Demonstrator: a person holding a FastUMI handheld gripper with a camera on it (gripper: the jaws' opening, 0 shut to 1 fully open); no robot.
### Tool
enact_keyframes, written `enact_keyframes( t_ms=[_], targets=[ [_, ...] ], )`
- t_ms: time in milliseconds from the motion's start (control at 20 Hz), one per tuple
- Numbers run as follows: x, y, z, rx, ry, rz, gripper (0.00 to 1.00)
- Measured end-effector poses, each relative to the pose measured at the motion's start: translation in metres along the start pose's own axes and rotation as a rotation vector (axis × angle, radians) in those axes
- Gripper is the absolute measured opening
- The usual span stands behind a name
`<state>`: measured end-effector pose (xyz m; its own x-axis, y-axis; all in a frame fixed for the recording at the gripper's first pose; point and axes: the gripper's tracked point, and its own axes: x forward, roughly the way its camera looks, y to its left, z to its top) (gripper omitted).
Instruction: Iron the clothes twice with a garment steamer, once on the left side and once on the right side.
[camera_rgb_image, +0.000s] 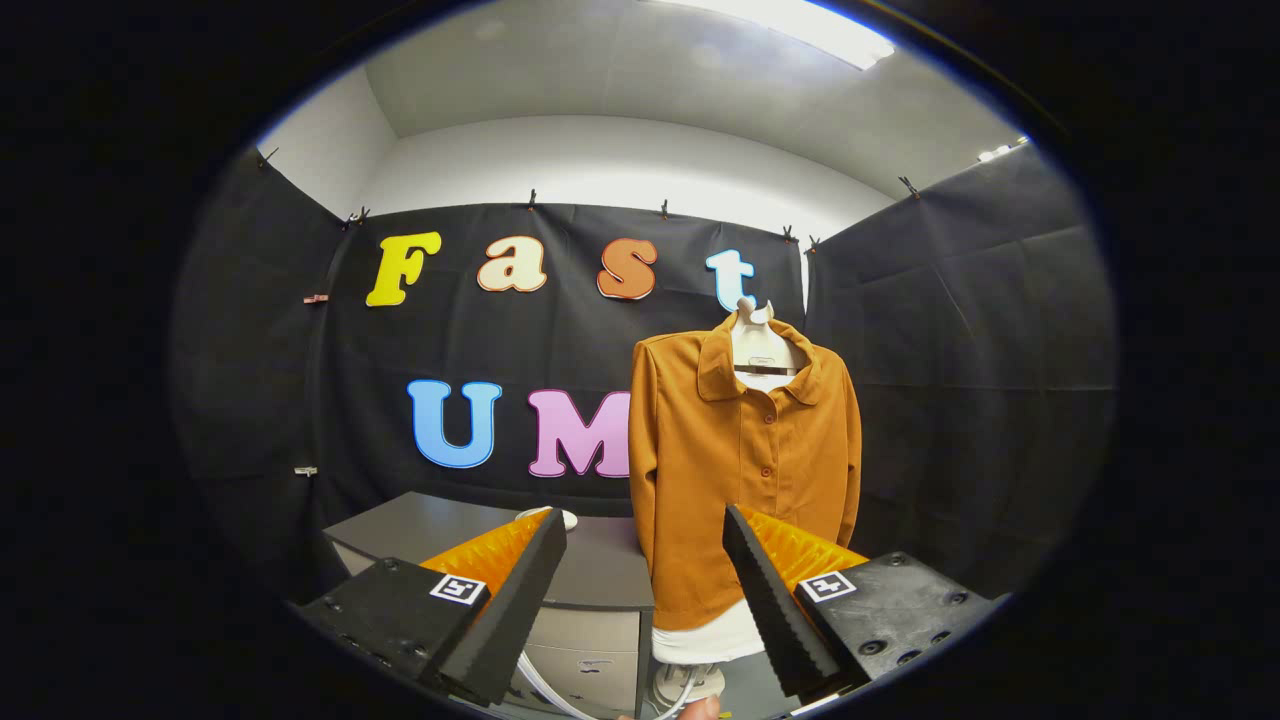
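Shirt (735, 480) beyond spread gripper (645, 525) fingers

The gripper (645, 530) sits wide open with nothing between its fingers. Beyond them an orange shirt (742, 470) hangs on a pale form, right beside a grey cabinet (590, 580). There's some small white thing (545, 515) on the cabinet top, maybe the steamer, hard to tell.

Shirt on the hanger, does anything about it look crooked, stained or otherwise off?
Nothing stands out. The orange shirt hangs straight on its hanger, buttoned, with no stains or tears visible, beside the grey cabinet. The gripper is open, fingers apart and holding nothing, with the shirt beyond them.
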<state>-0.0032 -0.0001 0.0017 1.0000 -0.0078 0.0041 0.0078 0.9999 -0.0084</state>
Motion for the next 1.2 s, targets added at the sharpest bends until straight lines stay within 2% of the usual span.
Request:
enact_keyframes(
  t_ms=[450, 600, 750, 1000, 1200],
  targets=[
    [0.017, 0.034, -0.023, 0.012, 0.087, 0.057, 0.98],
    [0.036, 0.048, -0.042, 0.031, 0.171, 0.033, 0.98],
    [0.058, 0.076, -0.053, 0.059, 0.231, 0.053, 0.98],
    [0.097, 0.125, -0.084, -0.005, 0.346, 0.119, 0.98],
    [0.121, 0.164, -0.135, -0.040, 0.523, 0.177, 0.98]
  ],
)
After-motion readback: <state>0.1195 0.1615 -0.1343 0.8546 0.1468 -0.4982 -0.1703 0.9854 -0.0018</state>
